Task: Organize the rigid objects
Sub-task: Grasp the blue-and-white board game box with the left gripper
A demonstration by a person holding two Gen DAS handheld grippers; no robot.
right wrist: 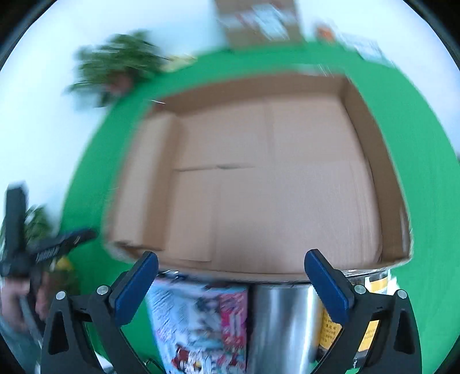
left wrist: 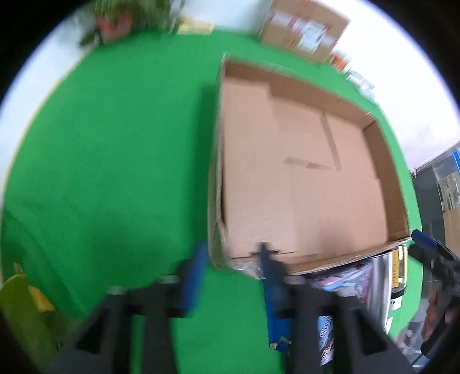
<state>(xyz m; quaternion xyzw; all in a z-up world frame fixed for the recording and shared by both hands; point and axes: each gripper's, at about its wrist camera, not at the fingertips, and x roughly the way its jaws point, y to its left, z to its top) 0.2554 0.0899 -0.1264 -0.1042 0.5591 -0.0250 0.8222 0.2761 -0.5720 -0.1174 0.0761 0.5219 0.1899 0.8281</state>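
An open cardboard box lies on the green cloth, and its bottom is bare in both views. In front of its near wall stand a colourful printed carton and a shiny metal can with a yellow label. My right gripper hovers above these two, open wide, its blue pads touching neither. My left gripper is open over the box's near left corner with nothing between its fingers. The carton and the can also show in the left wrist view.
Green cloth stretches left of the box. A potted plant and a taped cardboard carton stand at the far edge. A yellow-green object lies at the near left. A hand grips the left tool.
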